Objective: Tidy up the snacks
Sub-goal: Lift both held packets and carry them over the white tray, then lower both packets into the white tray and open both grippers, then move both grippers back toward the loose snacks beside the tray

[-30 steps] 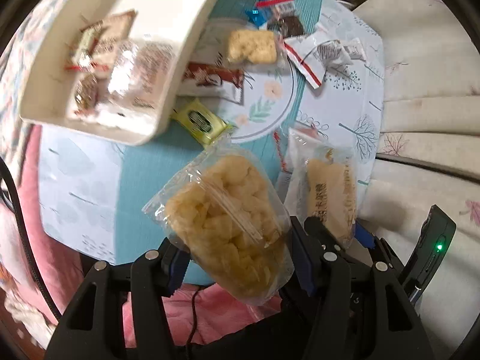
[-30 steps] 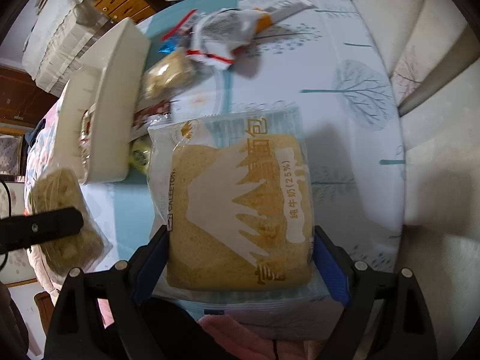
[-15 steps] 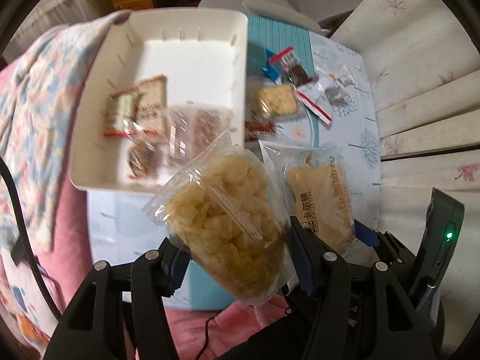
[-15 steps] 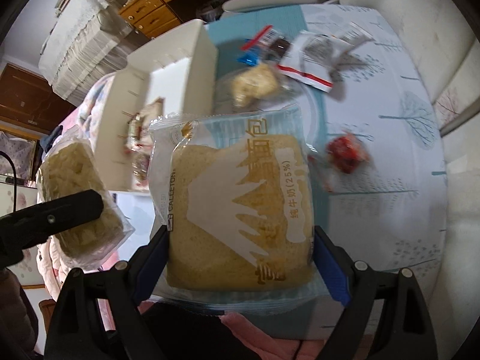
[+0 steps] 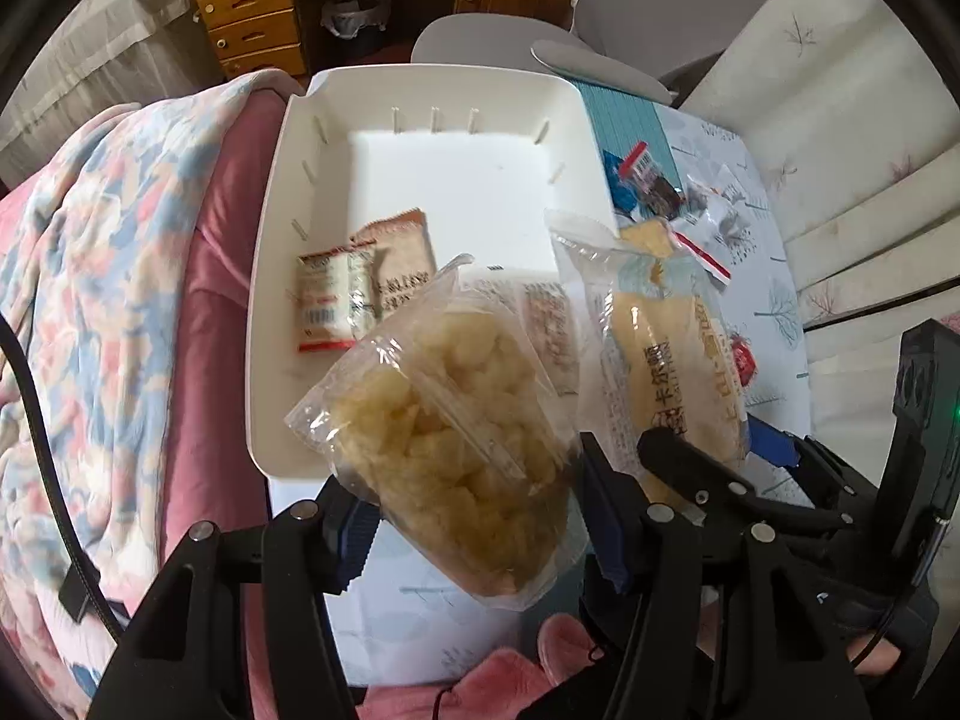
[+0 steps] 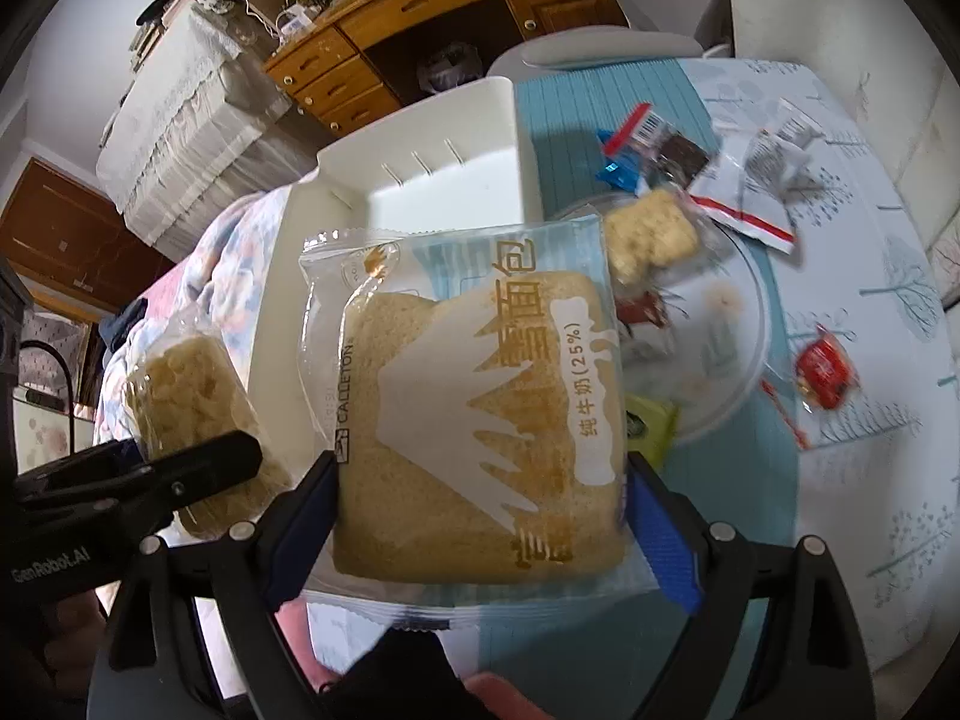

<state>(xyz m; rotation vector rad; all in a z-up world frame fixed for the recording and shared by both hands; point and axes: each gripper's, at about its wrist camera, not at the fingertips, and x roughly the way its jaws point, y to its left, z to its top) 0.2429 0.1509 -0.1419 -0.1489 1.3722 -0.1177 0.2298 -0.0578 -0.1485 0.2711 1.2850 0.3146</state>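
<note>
Both packs are up in the air near the white bin (image 5: 273,276): left gripper (image 5: 474,516) jaws clamped on the puffed snack bag (image 5: 444,420), right gripper (image 6: 480,516) jaws clamped on the bread pack (image 6: 474,420). Next move's probably lowering each into the bin's bare far end and letting go

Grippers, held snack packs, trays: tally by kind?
Grippers: 2, left gripper and right gripper
Held snack packs: 2, chips bag and bread pack
Trays: 1, white tray
Total: 5

Home bedroom or living room, wooden drawer desk (image 6: 384,54), floral quilt (image 5: 102,276), tree-print tablecloth (image 6: 888,324)
</note>
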